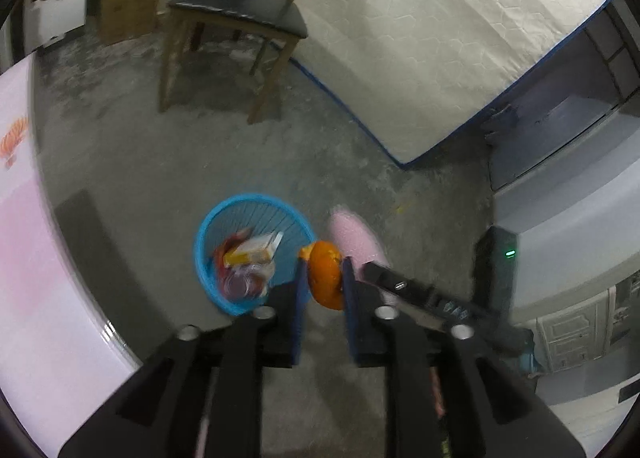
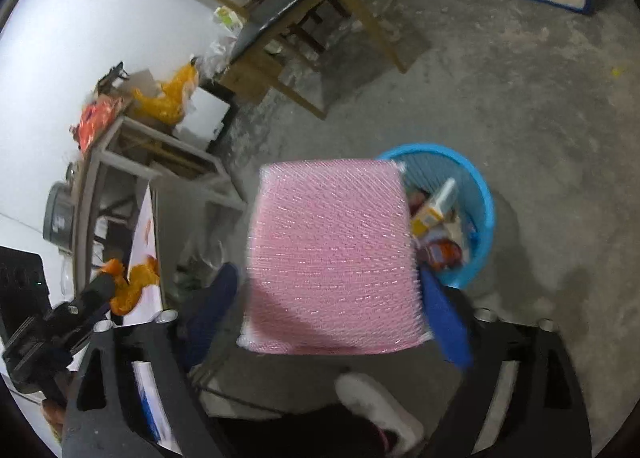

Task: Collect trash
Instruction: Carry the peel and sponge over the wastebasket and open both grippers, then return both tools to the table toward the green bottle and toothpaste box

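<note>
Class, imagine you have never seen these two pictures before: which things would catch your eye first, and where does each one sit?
First, the big pink foam sheet filling the middle of the right wrist view, between the right gripper's wide-set fingers. Next, the orange peel between the left gripper's blue pads, right beside the blue basket. That basket stands on the grey concrete floor and already holds cartons and wrappers.

One blue basket (image 1: pixel 208 254), one orange peel (image 1: pixel 326 278), one pink sponge (image 2: pixel 332 254).
</note>
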Tool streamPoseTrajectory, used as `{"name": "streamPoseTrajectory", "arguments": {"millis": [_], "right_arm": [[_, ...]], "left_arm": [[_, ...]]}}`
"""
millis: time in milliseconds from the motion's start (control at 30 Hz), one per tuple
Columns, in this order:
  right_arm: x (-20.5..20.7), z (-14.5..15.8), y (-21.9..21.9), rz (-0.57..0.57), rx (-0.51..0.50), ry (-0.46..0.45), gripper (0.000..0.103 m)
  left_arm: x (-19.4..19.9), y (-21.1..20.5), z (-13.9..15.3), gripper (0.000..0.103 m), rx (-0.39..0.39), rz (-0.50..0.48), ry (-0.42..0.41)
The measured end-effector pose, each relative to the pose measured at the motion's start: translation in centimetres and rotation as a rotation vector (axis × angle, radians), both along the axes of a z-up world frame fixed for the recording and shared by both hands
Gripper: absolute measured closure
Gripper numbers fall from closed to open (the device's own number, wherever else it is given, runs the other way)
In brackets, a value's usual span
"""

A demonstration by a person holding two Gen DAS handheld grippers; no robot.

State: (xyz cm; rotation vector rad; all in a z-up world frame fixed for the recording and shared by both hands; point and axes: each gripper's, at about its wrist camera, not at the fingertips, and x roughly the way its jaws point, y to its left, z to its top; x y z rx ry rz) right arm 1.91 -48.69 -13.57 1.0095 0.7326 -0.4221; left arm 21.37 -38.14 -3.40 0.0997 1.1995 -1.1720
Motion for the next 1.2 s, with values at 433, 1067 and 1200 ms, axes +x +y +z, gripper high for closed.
{"name": "streamPoseTrajectory", "arguments": {"millis": [433, 1067, 1200], "right_arm": [[-1.6, -8.0, -1.7, -0.106, 0.068, 0.164, 0.008], [0.5, 7.8, 10.8, 0.194, -0.234, -0.102, 0.008], [5.0, 9.2, 16.5, 0.387, -0.214, -0.132, 0.008]], "left_arm": [[-0.9, 2.9, -0.8, 0.035, 0.055, 0.031, -0.073], [-6.6, 28.9, 8.9, 0.026, -0.025, 0.260, -0.302], [-7.3, 36.8, 9.2, 0.025, 0.008, 0.442, -0.380]]}}
